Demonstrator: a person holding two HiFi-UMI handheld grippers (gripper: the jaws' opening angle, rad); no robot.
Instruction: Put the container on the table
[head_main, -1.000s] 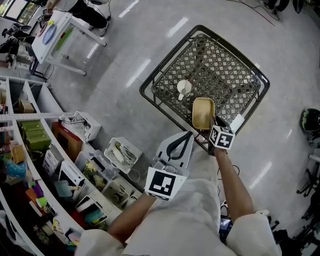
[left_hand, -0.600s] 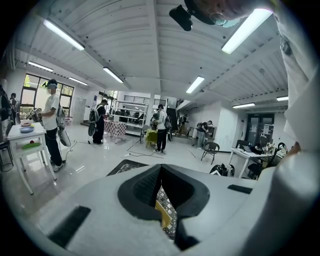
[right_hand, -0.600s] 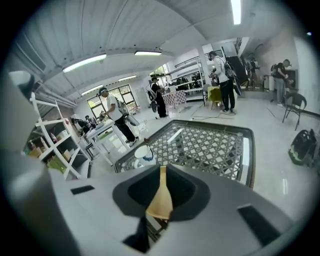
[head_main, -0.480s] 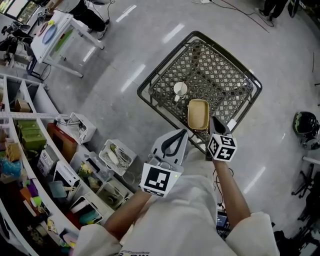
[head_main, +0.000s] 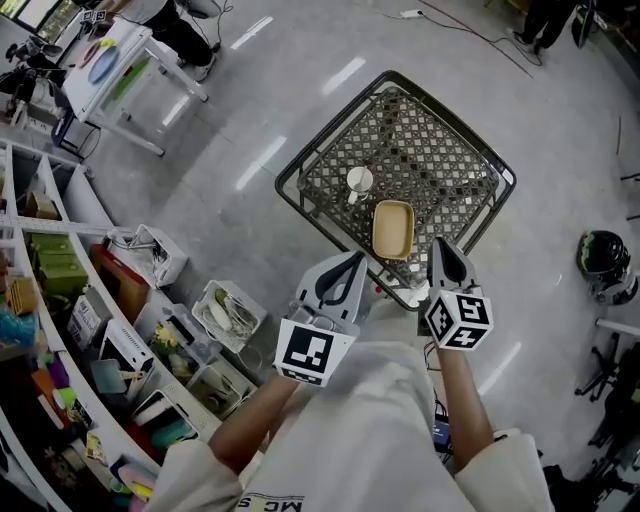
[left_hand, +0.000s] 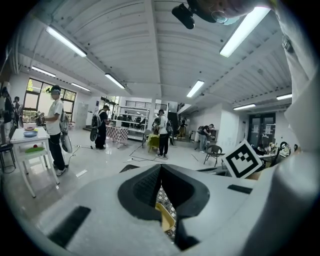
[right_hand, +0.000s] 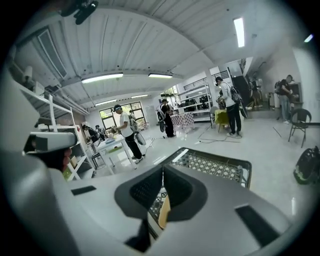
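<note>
One container (head_main: 393, 228), one cup (head_main: 358, 182) — one cart (head_main: 440, 160)

- This is a big open lab or workshop hall rather than a home: a wide polished grey floor (head_main: 250, 100) fills the upper head view.
- Long strip lights (left_hand: 65, 41) run across a ribbed white ceiling (left_hand: 150, 50) in the upper left gripper view.
- Crowded open shelves (head_main: 60, 300) of boxes and gear line the left edge of the head view, with wire bins (head_main: 225, 312) on the floor beside them.
- A white table (head_main: 110, 70) stands at upper left; a cable (head_main: 470, 32) trails across the floor at the top.
- Several standing people (left_hand: 54, 125) and a folding chair (left_hand: 214, 151) show at mid-height in the left gripper view.
</note>
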